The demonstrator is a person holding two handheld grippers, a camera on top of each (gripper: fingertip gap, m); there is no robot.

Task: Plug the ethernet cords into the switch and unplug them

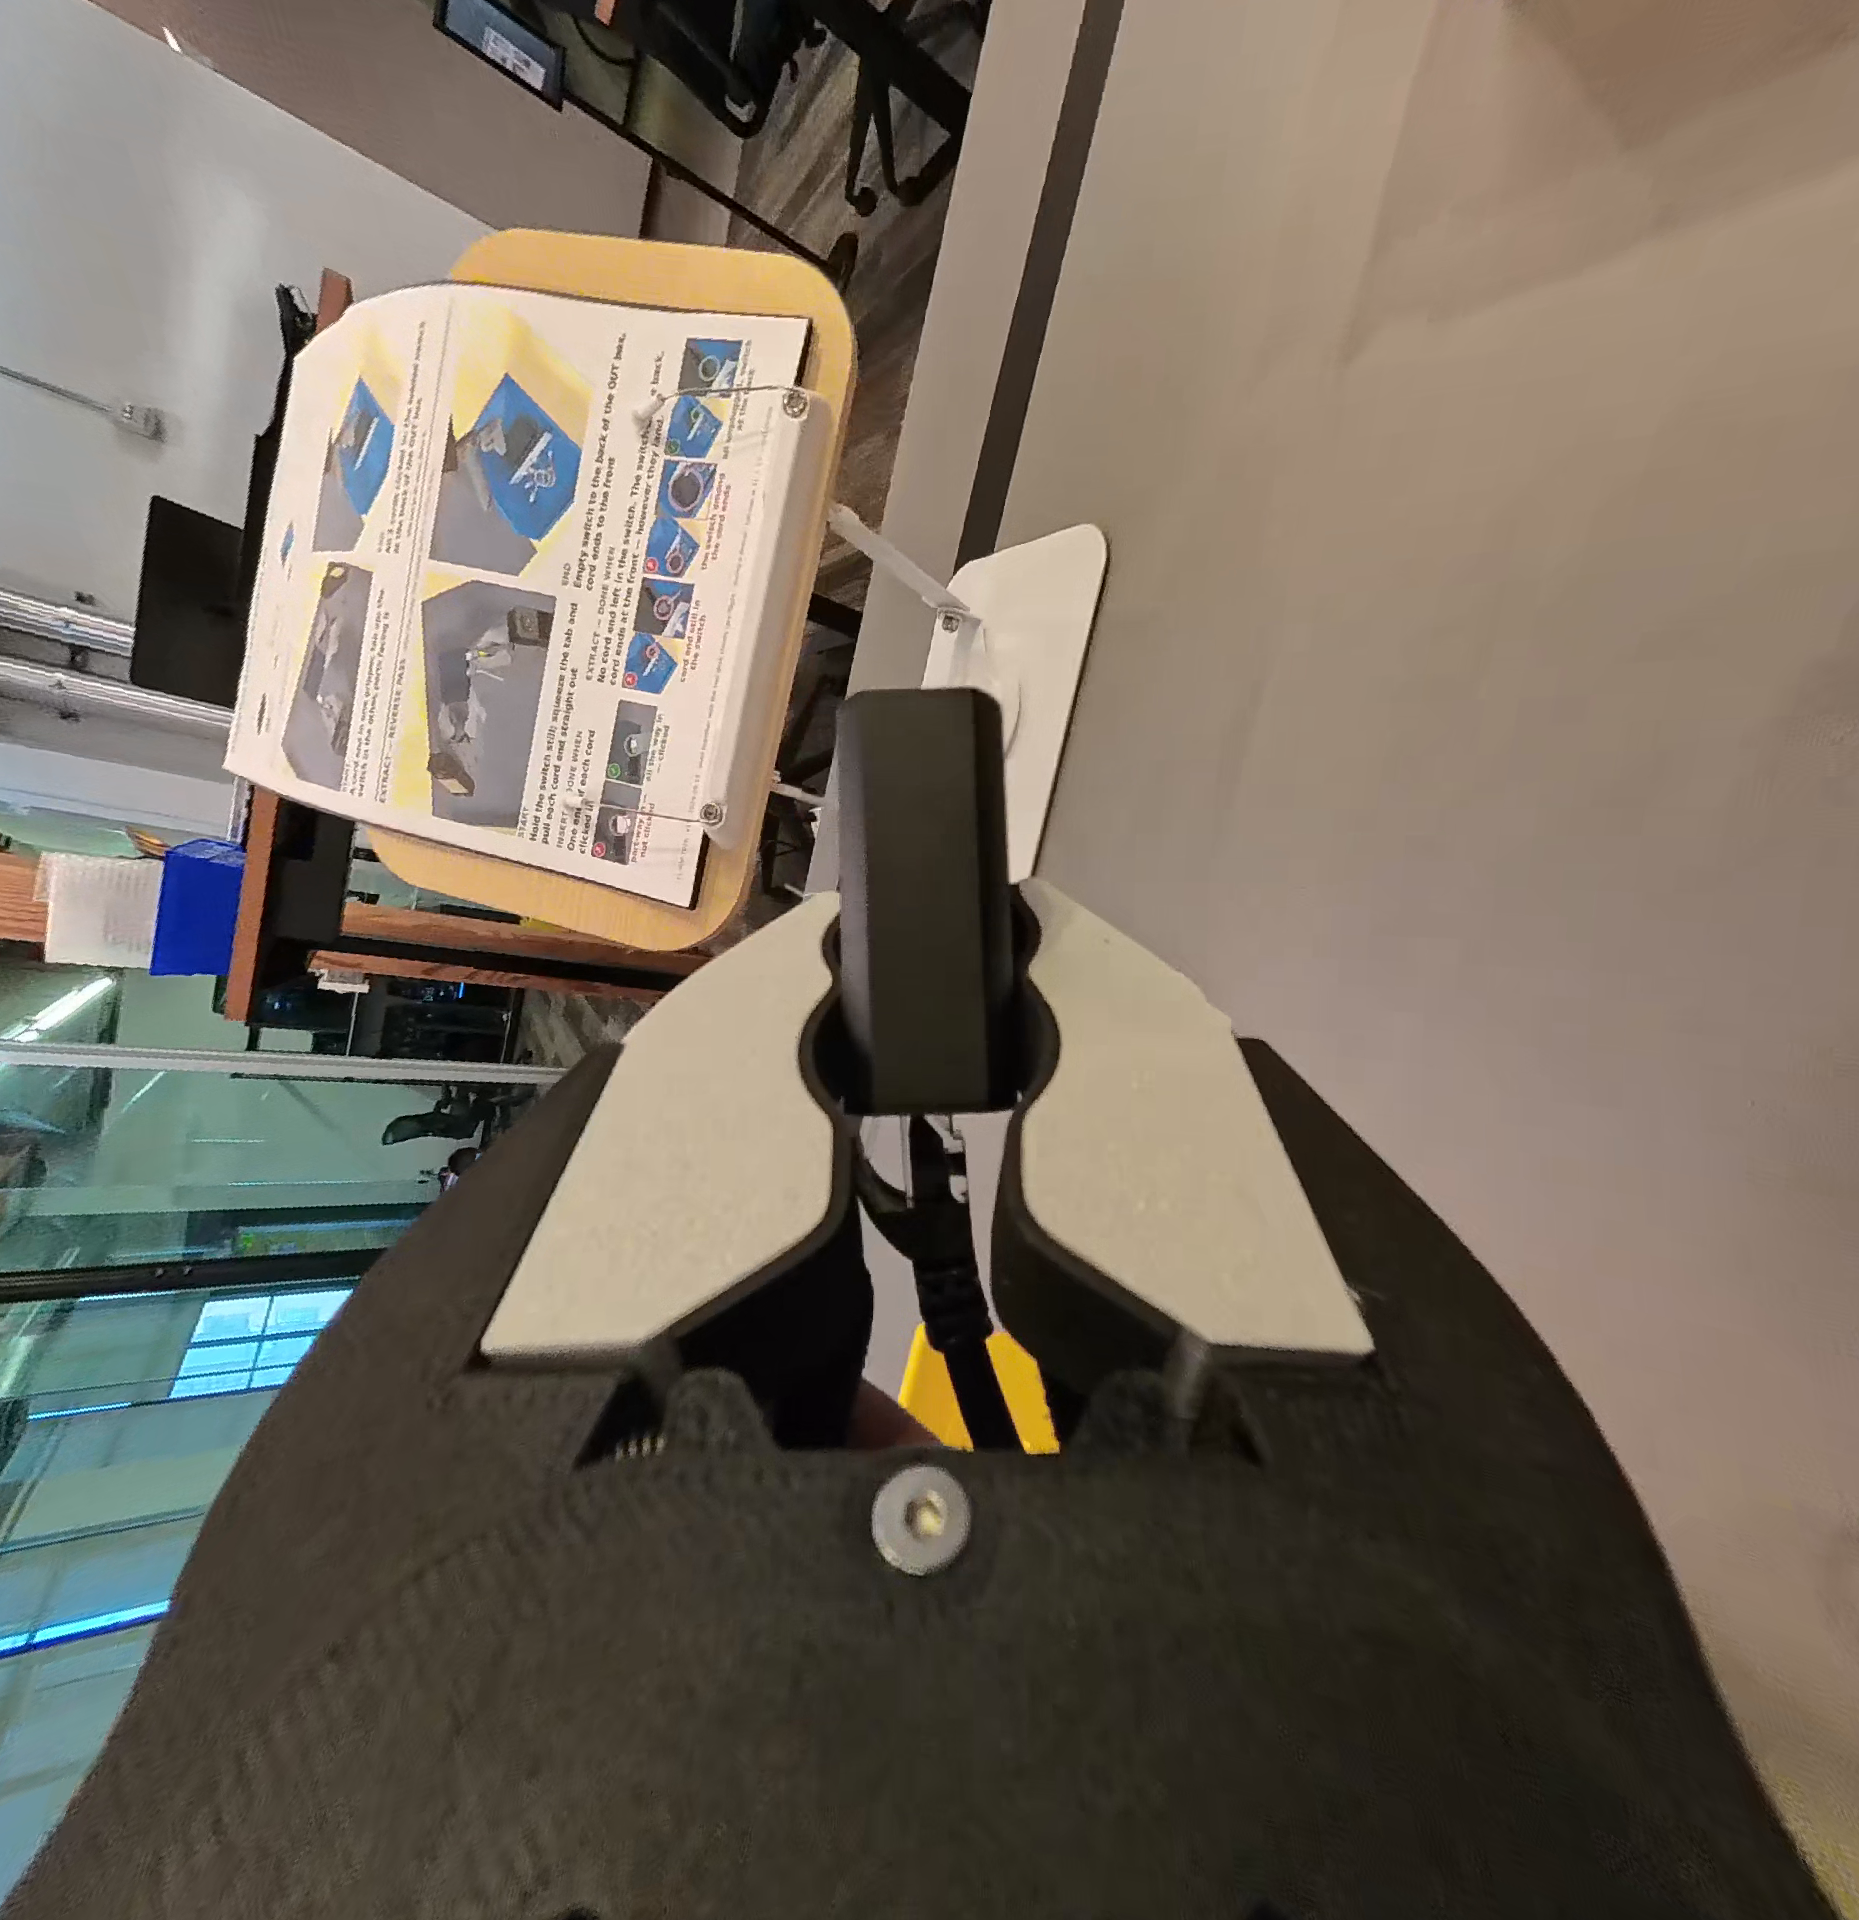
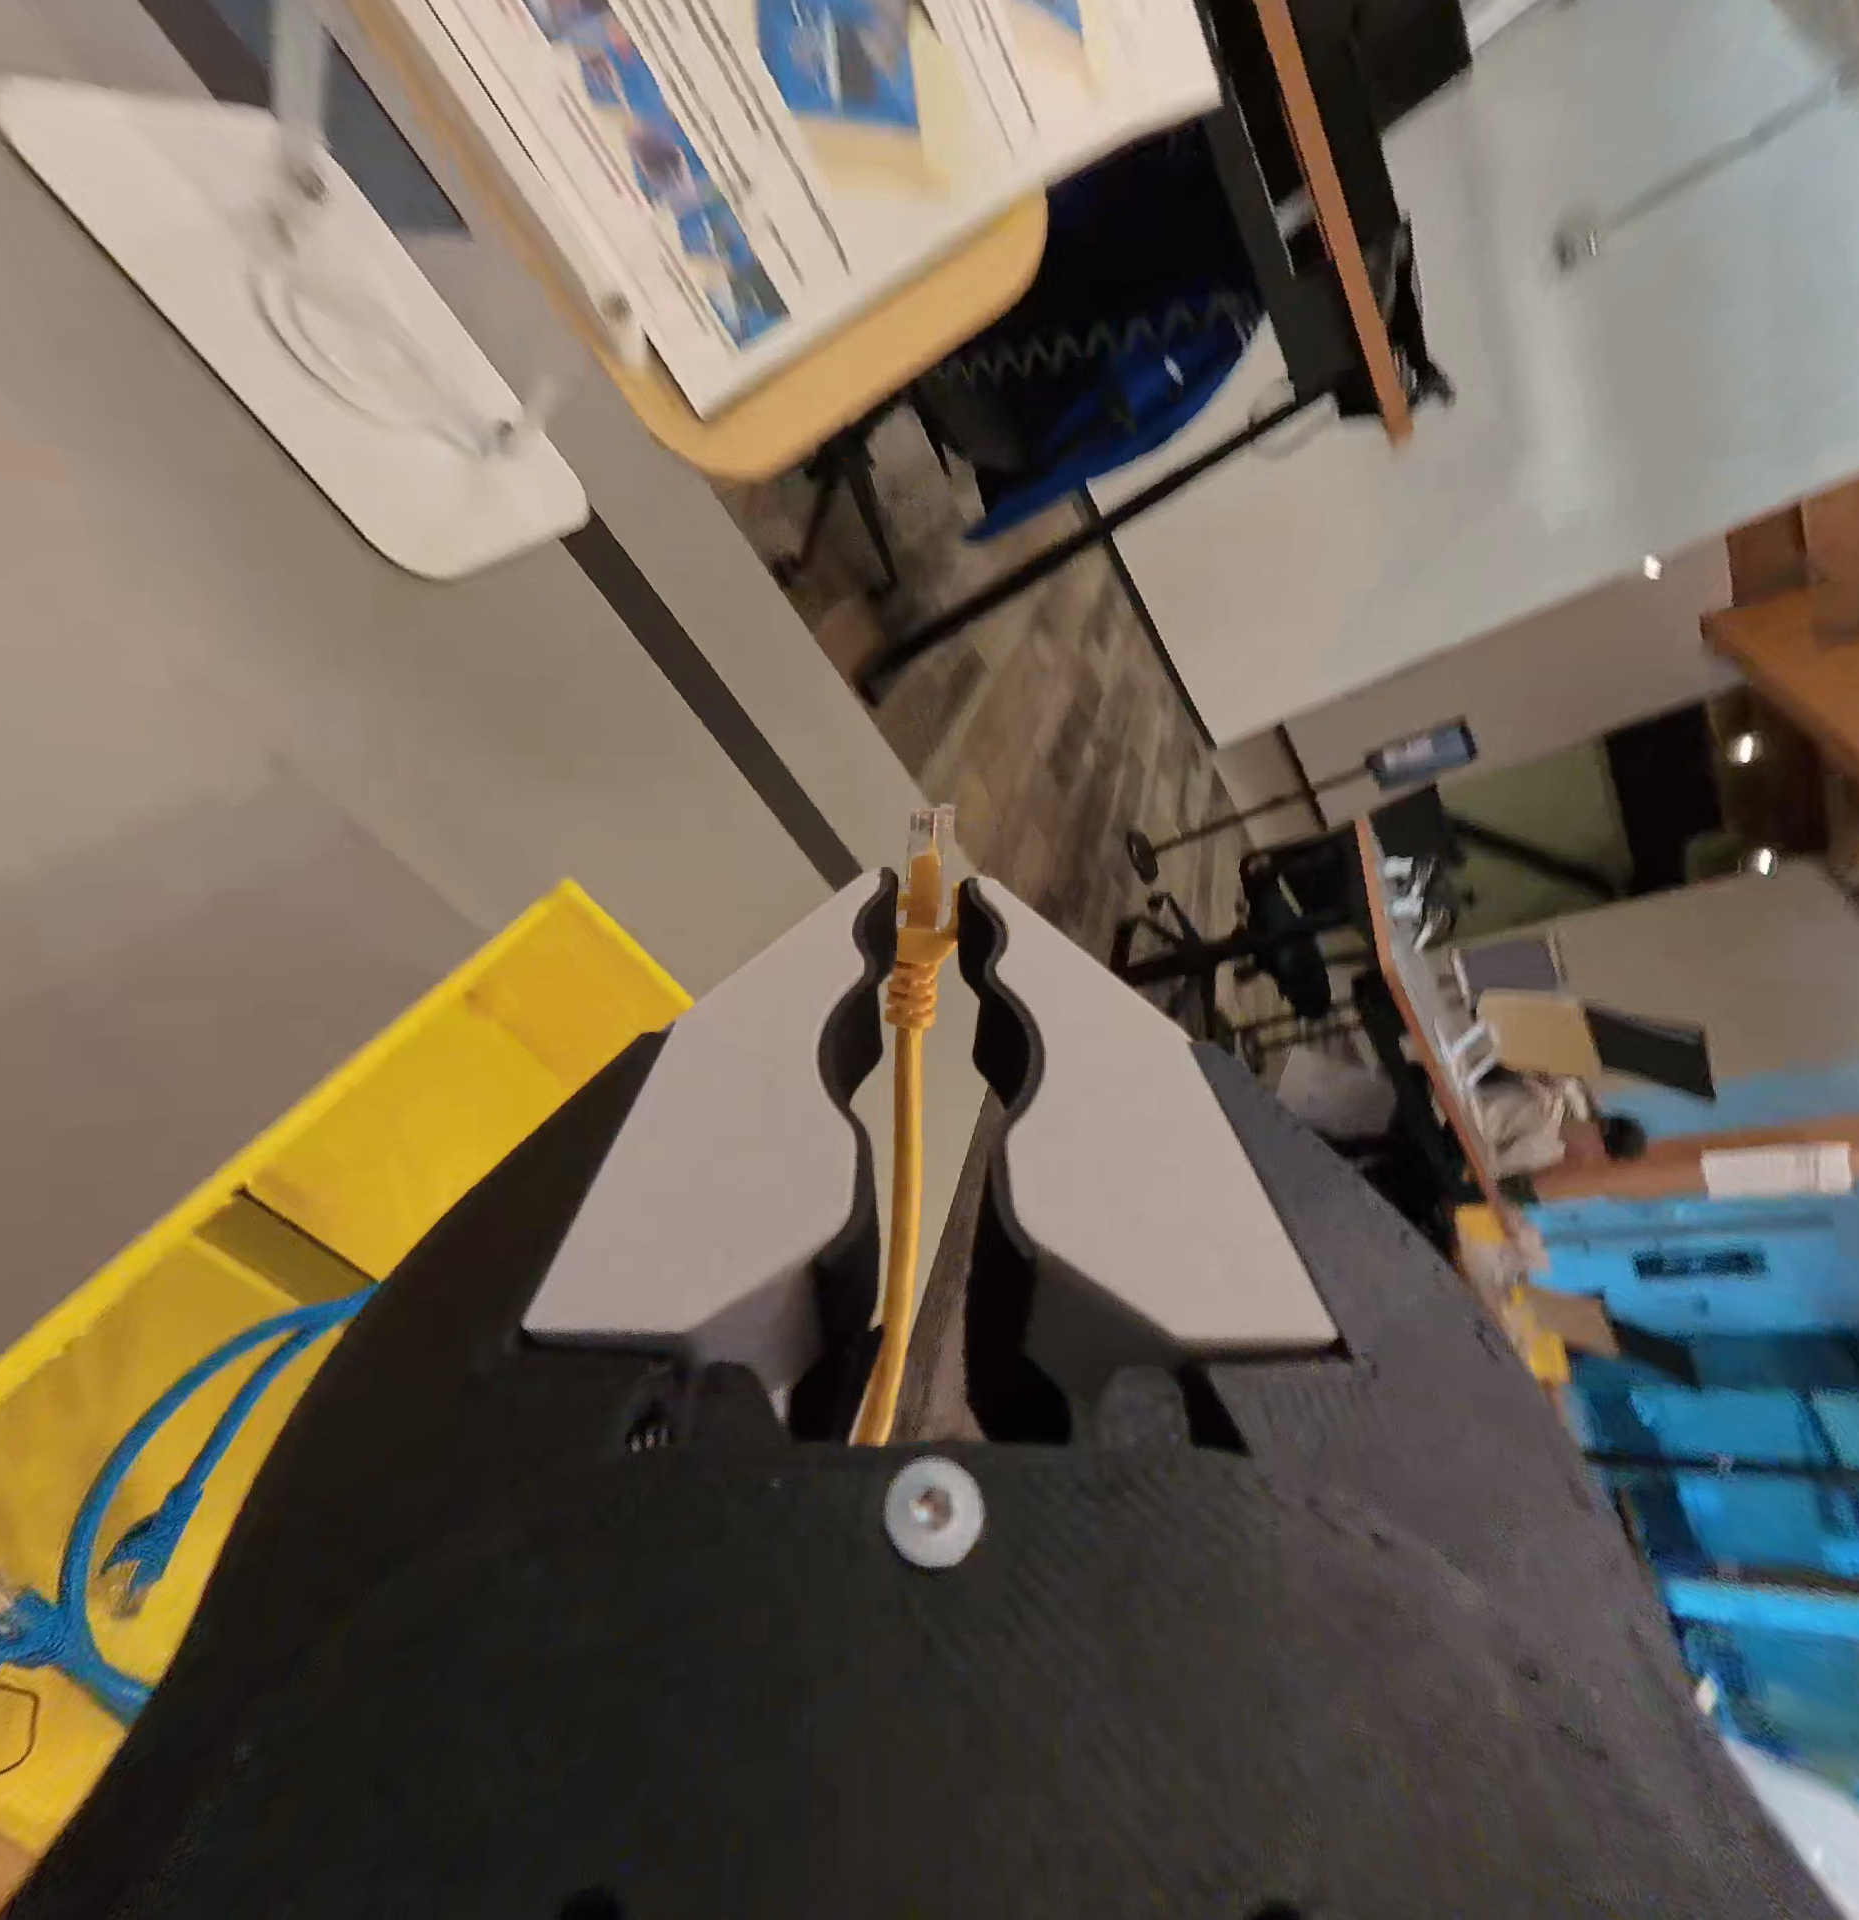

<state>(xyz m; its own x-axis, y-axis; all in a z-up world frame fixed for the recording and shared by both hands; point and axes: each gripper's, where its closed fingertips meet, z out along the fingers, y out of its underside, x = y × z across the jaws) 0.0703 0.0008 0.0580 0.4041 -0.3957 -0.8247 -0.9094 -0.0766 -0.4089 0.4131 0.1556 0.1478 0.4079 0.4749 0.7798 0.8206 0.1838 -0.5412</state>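
In the left wrist view my left gripper (image 1: 925, 925) is shut on the black switch (image 1: 920, 894), which stands on edge between the grey fingers (image 1: 717, 1122). A black ethernet cord (image 1: 951, 1288) is plugged into the switch's near side and hangs back toward the gripper body. In the right wrist view my right gripper (image 2: 927, 894) is shut on a yellow-orange ethernet cord (image 2: 909, 1143) just behind its plug. The clear plug (image 2: 929, 836) sticks out past the fingertips, held in the air above the table. The switch does not show in the right wrist view.
A yellow bin (image 2: 312, 1174) lies on the grey table (image 1: 1476, 727) and holds blue ethernet cords (image 2: 125, 1496). A white stand base (image 1: 1029, 623) carries a wooden board with an instruction sheet (image 1: 530, 561). The table's dark edge (image 2: 696, 665) runs close by. Left tips to right tips: about 40 cm.
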